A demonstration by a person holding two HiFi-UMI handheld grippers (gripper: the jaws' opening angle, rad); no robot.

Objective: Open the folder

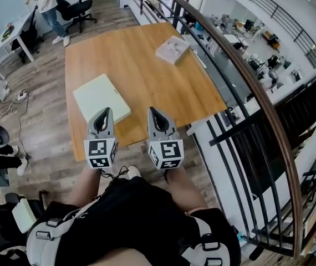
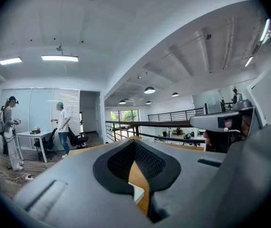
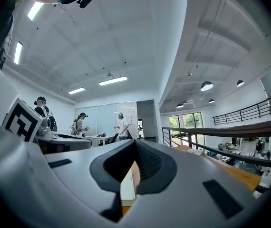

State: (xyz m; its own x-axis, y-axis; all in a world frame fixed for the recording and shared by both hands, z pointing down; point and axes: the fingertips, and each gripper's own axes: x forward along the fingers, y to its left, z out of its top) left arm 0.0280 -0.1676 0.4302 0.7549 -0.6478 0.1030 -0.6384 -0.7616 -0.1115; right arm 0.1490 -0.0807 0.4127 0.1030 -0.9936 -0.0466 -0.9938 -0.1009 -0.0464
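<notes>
Centrally, the left claw [image 1: 106, 111] and right claw [image 1: 152, 111] are hovering, each pressed together and empty, at the lower edge of the bench [image 1: 141, 60], beside the closed folder [image 1: 97, 96].

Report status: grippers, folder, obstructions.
Shut and empty: left gripper, right gripper. Closed folder flat on table, just ahead of left gripper. Nothing lies on it.
</notes>
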